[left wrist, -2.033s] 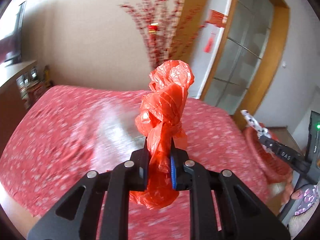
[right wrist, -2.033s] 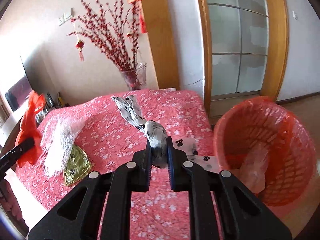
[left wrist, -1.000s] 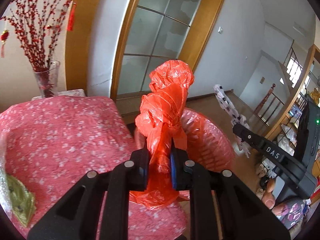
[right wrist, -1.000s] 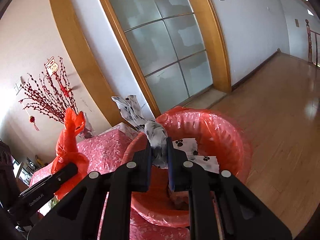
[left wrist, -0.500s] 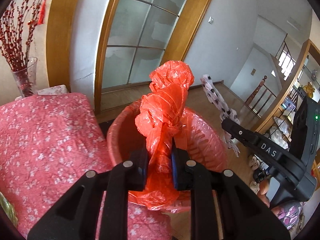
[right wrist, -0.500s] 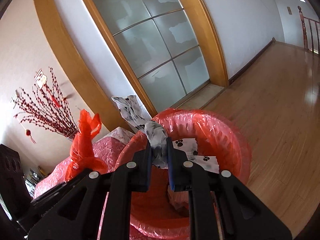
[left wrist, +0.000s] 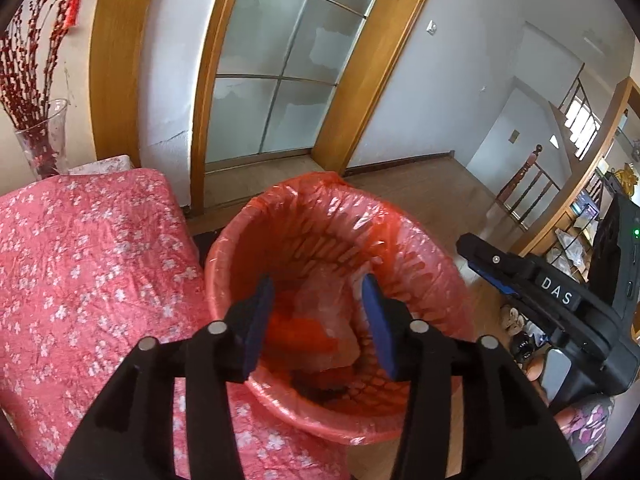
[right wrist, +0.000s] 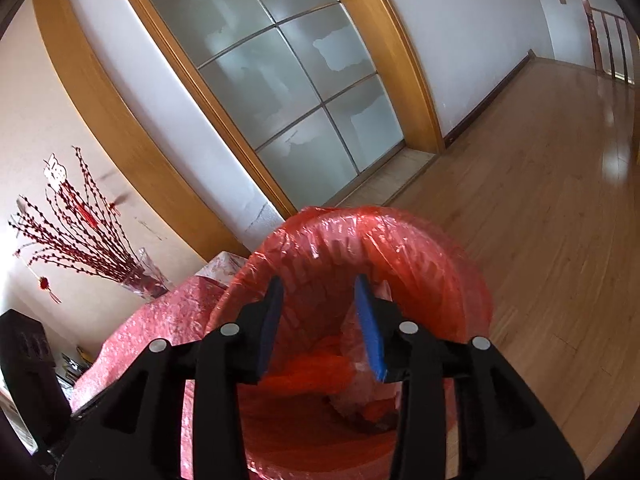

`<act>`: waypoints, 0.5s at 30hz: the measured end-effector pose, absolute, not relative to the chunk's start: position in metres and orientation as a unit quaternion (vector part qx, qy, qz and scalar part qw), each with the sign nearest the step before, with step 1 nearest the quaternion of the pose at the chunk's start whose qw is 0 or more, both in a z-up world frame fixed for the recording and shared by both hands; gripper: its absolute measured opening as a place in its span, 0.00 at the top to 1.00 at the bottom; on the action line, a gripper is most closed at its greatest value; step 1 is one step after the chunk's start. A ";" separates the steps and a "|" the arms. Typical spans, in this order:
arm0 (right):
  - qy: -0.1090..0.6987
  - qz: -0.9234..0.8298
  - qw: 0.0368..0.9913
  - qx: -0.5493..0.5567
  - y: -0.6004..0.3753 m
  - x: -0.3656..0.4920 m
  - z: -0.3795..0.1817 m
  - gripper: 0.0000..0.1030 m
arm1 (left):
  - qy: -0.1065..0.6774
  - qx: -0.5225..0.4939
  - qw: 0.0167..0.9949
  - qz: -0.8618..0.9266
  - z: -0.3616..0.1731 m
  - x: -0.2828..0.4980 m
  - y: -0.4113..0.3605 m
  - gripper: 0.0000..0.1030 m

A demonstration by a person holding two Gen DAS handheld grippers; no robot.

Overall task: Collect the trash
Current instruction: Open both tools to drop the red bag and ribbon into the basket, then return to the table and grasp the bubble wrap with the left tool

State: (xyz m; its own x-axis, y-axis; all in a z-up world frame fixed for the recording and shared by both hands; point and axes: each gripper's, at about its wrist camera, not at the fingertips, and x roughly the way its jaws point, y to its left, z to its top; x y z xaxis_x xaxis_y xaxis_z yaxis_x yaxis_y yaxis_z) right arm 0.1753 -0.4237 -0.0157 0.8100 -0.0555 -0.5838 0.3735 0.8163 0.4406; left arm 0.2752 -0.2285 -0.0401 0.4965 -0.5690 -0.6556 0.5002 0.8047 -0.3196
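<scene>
A red basket lined with a red plastic bag (left wrist: 400, 248) stands on the floor beside the table; it also shows in the right wrist view (right wrist: 420, 248). My left gripper (left wrist: 318, 304) is open and empty above its mouth. My right gripper (right wrist: 320, 304) is open and empty above the basket too, and shows at the right in the left wrist view (left wrist: 520, 276). Inside lie the crumpled red plastic bag (left wrist: 296, 328), also seen in the right wrist view (right wrist: 304, 372), and clear plastic trash (left wrist: 328, 304). The paw-print wrapper is not clearly visible.
A table with a red flowered cloth (left wrist: 80, 264) lies left of the basket. A glass vase of red branches (left wrist: 38, 144) stands at its far corner. Frosted glass doors in a wooden frame (left wrist: 280, 80) are behind. Wooden floor (right wrist: 540, 220) spreads to the right.
Both grippers have opened over the basket. The red plastic bag has left my left gripper and the paw-print wrapper my right; the red bag now lies inside the basket.
</scene>
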 end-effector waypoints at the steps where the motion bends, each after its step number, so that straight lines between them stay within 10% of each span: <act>1: 0.286 -0.122 0.910 0.275 -0.423 0.174 -0.016 0.59 | 0.393 -0.044 0.866 -0.307 -0.041 0.274 -0.225 0.52; 15: 0.292 -0.098 0.934 0.182 -0.367 0.175 -0.012 0.58 | 0.325 0.000 0.925 -0.196 -0.022 0.232 -0.124 0.44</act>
